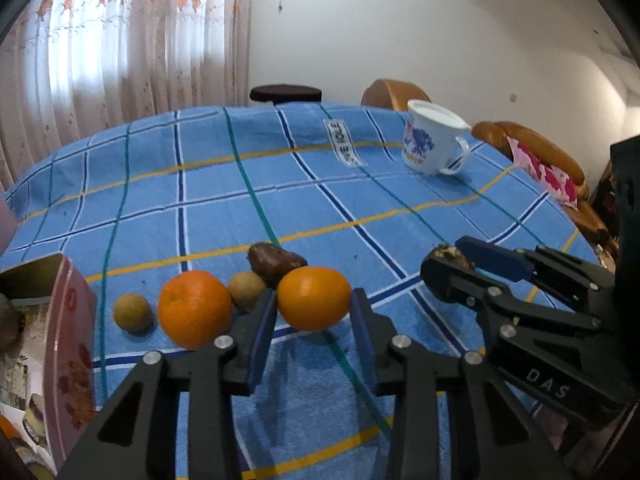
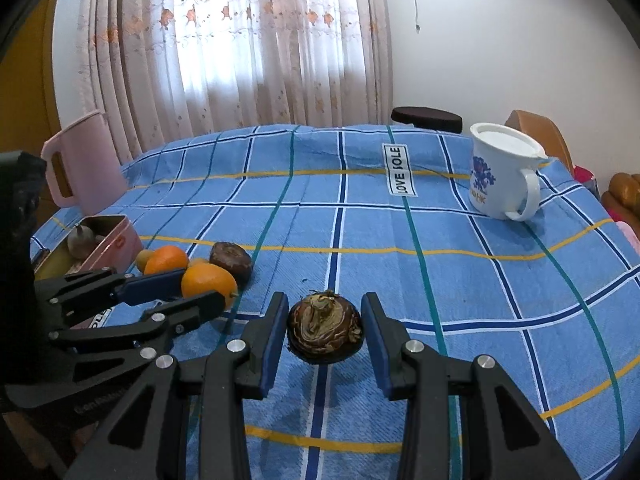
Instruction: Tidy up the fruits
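Fruits mostly loose on bench. Orange sits between left claw pads, gap either side, released. Brown bulb sits between right claw pads, also released, not gripped. Second orange, two small brown fruits, dark fruit clustered beside pink tin. Tin holds one item; judged early, most sorting left. Mug far off.
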Demonstrator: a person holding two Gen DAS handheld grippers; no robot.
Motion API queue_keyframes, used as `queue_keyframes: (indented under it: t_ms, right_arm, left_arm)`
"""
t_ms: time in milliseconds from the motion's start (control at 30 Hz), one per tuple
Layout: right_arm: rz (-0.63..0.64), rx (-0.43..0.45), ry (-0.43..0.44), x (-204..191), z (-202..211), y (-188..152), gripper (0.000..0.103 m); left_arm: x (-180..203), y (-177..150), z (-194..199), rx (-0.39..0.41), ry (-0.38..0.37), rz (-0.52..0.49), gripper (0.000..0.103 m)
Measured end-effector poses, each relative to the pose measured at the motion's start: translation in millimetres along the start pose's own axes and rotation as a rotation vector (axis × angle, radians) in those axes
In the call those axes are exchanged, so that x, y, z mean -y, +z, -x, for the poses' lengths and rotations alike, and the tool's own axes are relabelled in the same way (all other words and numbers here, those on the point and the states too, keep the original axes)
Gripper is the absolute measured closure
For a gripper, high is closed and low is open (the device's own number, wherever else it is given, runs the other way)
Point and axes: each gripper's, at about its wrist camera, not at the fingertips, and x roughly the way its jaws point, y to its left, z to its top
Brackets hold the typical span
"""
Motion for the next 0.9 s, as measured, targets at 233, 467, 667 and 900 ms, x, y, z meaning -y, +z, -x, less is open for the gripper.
queue_keyframes:
  t_ms: [233, 467, 667, 900]
  right_arm:
    - [0.022, 0.044, 0.021, -3.5, 8.5, -0.4, 0.063]
    - [0.028, 0.078, 0.038, -4.1, 14.9, -1.0, 0.063]
    - [0.031, 0.102, 0.046, -4.9, 19.6, -1.6, 0.063]
    - [0.047, 0.139, 0.058, -6.7, 26.6, -3.7, 0.063]
  left_arm:
    - [0.3, -1.9, 13.1, 0.074, 0.015, -0.007, 0.064]
    - [1.3, -3.1, 21.4, 0.13, 0.027, -0.014, 0.064]
    - [4.7, -4.8, 28.7, 0.168, 0.046, -0.029, 0.064]
    - [5.4, -5.9, 33.5, 0.196, 0.057, -0.03, 0.064]
